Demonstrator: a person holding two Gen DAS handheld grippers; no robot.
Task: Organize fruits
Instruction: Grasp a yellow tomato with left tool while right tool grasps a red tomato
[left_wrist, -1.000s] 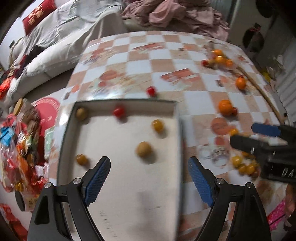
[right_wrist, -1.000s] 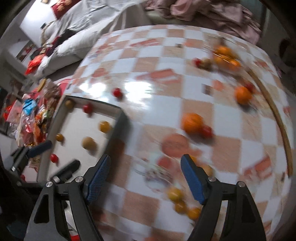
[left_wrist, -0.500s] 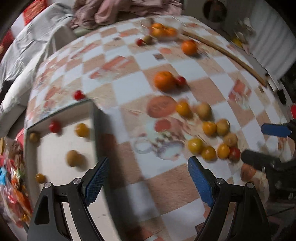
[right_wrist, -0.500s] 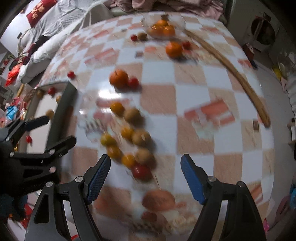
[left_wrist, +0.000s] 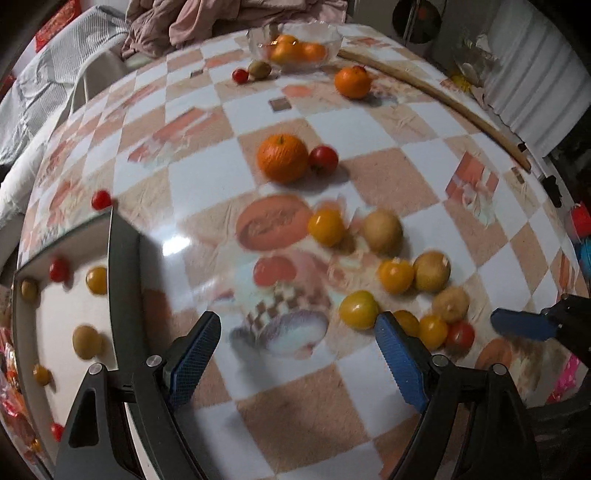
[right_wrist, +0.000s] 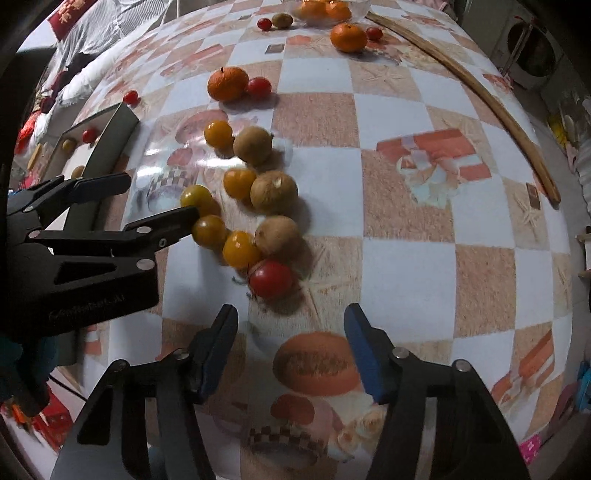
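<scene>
A cluster of yellow tomatoes (right_wrist: 240, 249), brown round fruits (right_wrist: 274, 192) and one red tomato (right_wrist: 271, 278) lies on the checkered tablecloth. My right gripper (right_wrist: 291, 334) points down just short of the red tomato. Its jaws are closing with nothing between them. My left gripper (left_wrist: 297, 354) is open and empty over the printed cloth, with a yellow tomato (left_wrist: 359, 309) by its right finger (left_wrist: 399, 360). In the right wrist view the left gripper (right_wrist: 159, 197) reaches in from the left beside the cluster. The grey tray (left_wrist: 123, 277) at the left holds several small fruits.
An orange (left_wrist: 282, 158) with a red tomato (left_wrist: 323, 158) sits mid-table. A glass bowl (left_wrist: 255, 40) of oranges stands at the far edge, with another orange (left_wrist: 352, 82) nearby. A wooden stick (right_wrist: 480, 92) lies along the right. A lone cherry tomato (left_wrist: 101, 199) rests behind the tray.
Both grippers swung from over the tray to the right and came lower over the fruit cluster. The right gripper's fingers have drawn closer together. The left gripper's opening is unchanged.
</scene>
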